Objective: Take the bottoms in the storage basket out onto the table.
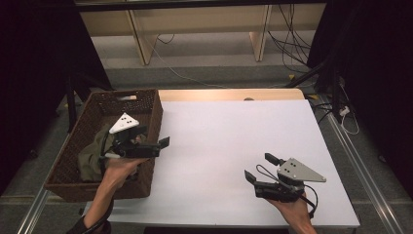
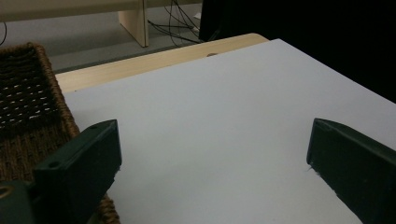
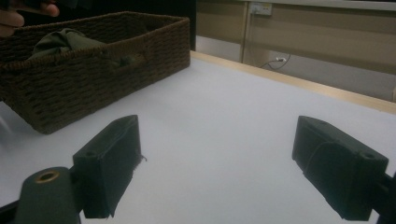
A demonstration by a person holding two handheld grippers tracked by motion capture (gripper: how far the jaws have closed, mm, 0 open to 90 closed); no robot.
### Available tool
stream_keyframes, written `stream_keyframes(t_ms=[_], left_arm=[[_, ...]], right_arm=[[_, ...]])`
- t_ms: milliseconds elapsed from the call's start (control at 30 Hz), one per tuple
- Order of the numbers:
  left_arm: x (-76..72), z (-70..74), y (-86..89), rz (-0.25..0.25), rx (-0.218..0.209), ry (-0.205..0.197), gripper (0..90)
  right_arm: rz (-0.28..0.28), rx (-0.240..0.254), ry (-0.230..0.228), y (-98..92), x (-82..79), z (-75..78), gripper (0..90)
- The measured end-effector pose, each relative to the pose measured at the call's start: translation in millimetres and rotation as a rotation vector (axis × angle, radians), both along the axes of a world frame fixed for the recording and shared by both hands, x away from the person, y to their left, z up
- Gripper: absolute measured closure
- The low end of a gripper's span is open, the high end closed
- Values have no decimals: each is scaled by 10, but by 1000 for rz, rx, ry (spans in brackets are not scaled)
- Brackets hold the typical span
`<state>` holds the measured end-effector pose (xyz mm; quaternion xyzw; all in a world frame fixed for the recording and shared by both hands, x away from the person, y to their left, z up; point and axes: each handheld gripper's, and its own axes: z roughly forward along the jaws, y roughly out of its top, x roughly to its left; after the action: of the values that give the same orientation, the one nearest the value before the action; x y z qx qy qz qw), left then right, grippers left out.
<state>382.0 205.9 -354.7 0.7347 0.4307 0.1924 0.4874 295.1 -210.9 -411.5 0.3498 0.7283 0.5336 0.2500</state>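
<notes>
The left gripper is over the right edge of the brown basket at the left of the frame, jaws wide apart. A green cloth lies inside the basket. The right gripper sits at the lower right, jaws apart, holding nothing.
</notes>
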Motion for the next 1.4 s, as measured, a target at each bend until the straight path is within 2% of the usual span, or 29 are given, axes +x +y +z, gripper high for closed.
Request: stream_keyframes(t_ms=[67,100,200,233,267,300,333,500,600,633,667,700,767,800,1000,1400], left_arm=[[34,5,20,38,24,-3,31],[34,5,20,38,24,-3,32],[83,16,44,55,64,13,32],[130,18,67,63,83,37,32],[153,15,79,68,85,51,32],[153,15,79,68,85,51,32],[198,11,109,82,102,65,32],[266,-4,171,104,104,78,33],[312,-24,218,111,122,94,33],[345,-32,255,113,135,113,33],[345,-32,255,113,135,113,33],[375,-36,296,112,135,135,33],[388,-37,316,113,140,142,34],[408,-35,356,118,157,159,34],[427,-40,451,134,168,184,37],[436,-98,623,166,219,247,40]], right_arm=[[0,0,0,0,-1,0,164],[0,0,0,0,-1,0,164],[-1,2,3,1,2,-2,165],[-3,1,2,-2,0,-4,165],[-4,3,2,-5,-1,-3,165],[-4,3,2,-5,-1,-3,165],[-6,7,1,-11,3,-3,164],[-15,10,1,-37,15,5,164],[-18,12,0,-52,16,7,164],[-15,15,0,-50,19,6,164],[-13,10,4,-50,18,7,164],[-12,12,3,-43,18,3,164],[-9,10,3,-38,18,2,164],[-6,2,5,-32,14,3,164],[-4,4,5,-30,17,-1,163],[-4,1,6,-35,10,1,163]])
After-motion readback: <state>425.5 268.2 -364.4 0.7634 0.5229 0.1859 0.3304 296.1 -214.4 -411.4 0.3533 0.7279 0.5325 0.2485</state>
